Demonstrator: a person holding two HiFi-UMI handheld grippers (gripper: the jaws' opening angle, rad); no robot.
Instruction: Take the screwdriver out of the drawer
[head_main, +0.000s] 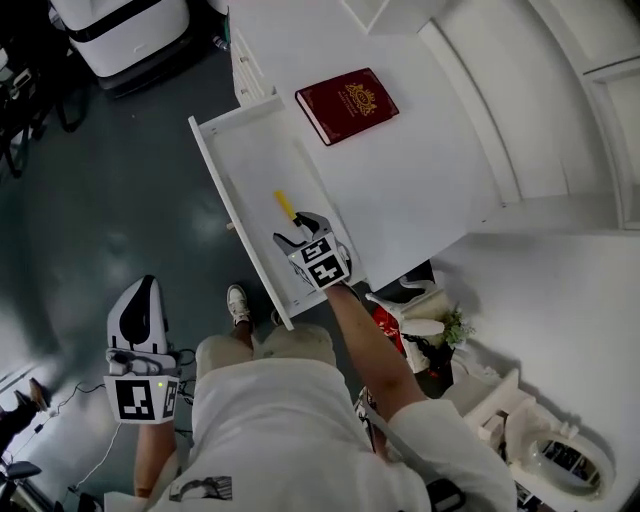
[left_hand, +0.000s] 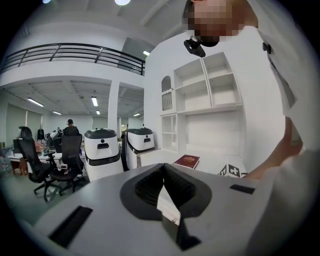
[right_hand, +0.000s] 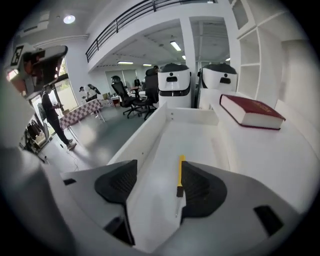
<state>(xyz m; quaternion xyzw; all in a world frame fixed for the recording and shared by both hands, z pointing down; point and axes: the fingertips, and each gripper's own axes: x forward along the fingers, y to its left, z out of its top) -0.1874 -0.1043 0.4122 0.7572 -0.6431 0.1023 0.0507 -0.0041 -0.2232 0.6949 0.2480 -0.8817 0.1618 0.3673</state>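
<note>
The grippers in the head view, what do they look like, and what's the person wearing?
Both the left gripper and the right gripper have pale grey-white shells, and each bears a cube with black-and-white square markers. The fingers carry dark, ribbed pads. The person wears a white short-sleeved shirt and a white shoe.

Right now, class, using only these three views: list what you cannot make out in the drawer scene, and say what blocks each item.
- Head view: the shaft of the screwdriver, covered by the right gripper.
- Every view: the gold print on the book, too small to read.
- Right gripper view: the near end of the drawer, hidden behind that gripper's own body.
</note>
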